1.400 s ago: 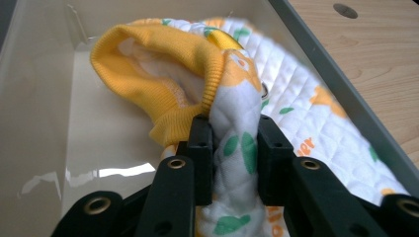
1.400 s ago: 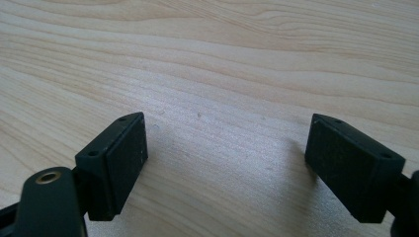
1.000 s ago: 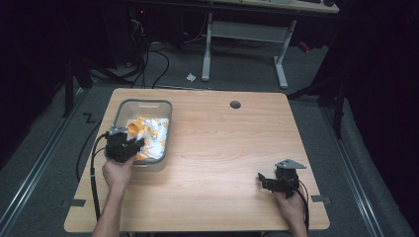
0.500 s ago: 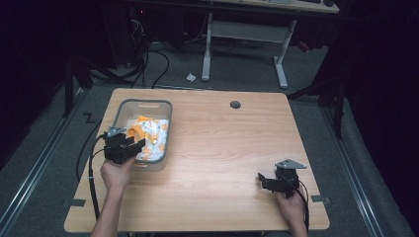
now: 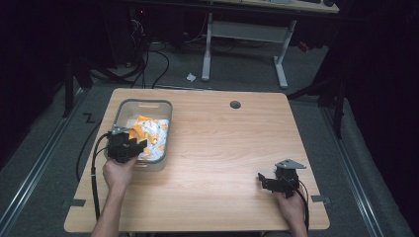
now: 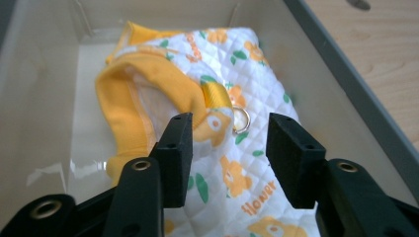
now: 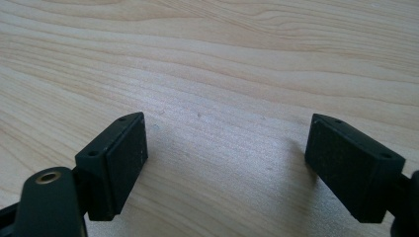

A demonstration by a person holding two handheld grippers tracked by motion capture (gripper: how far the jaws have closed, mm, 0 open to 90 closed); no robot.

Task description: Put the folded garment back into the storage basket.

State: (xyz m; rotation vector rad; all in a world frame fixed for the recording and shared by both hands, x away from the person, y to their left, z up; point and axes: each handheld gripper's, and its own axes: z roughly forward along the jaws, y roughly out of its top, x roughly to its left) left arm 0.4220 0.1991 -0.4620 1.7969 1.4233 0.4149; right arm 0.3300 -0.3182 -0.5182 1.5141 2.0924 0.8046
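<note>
1. A clear plastic bin (image 5: 143, 104) is seen near the far left corner of the wooden table (image 5: 222, 148).
2. A quilted cloth (image 6: 232, 163), white with orange flowers and a yellow border, is bunched inside the bin and lies on its floor.
3. A small metal ring (image 6: 241, 120) is seen on the cloth, beside a yellow strap.
4. The left gripper (image 5: 129, 148) is held over the near end of the bin; its jaws have just been opening and now stand apart just above the cloth, with nothing clamped.
5. The right gripper (image 5: 267, 180) is held low over the bare wood near the near right corner, its jaws spread wide and empty, well apart from the bin.
</note>
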